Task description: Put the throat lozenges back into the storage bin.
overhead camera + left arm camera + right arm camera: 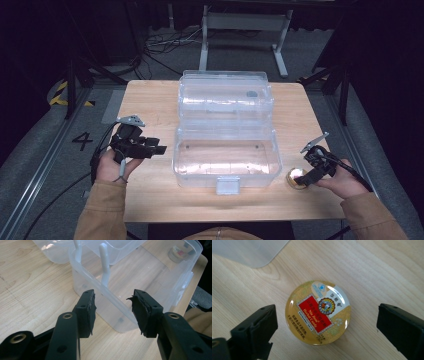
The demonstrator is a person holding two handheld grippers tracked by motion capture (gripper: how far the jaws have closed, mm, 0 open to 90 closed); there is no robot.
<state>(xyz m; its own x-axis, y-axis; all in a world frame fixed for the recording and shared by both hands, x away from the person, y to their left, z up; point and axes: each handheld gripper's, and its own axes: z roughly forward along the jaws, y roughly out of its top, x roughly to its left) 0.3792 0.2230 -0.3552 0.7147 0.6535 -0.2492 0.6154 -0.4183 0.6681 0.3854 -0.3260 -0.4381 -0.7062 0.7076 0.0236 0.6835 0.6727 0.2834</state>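
A dark room with grey floor, loose cables and a metal stand frame was seen behind a light wooden tabletop (150,105). A clear plastic storage box (226,157) was set at the middle of the tabletop, its front wall close to the near edge, with a small latch tab (227,186) hanging at the front. Its transparent lid (225,95) was thrown back toward the far edge, and the inside of the box looked bare.

A round gold candy tin (296,179) was laid flat on the tabletop near the near right corner, just beside the box's right front corner and apart from it. In the right gripper view the tin (318,312) was shown lid up, with a red label and a round emblem on it.

The right gripper (309,176) was held low over the tin, at the right edge of the tabletop. In the right gripper view its jaws were spread wide, one to each side of the tin, and bare wood was visible between each jaw and the tin, so no touch was made.

The left gripper (152,149) was held over the near left part of the tabletop, just beside the box's left wall. In the left gripper view its jaws were spread apart with nothing between them, pointed at the box (140,277), and the tin (178,253) was glimpsed through the clear walls beyond.
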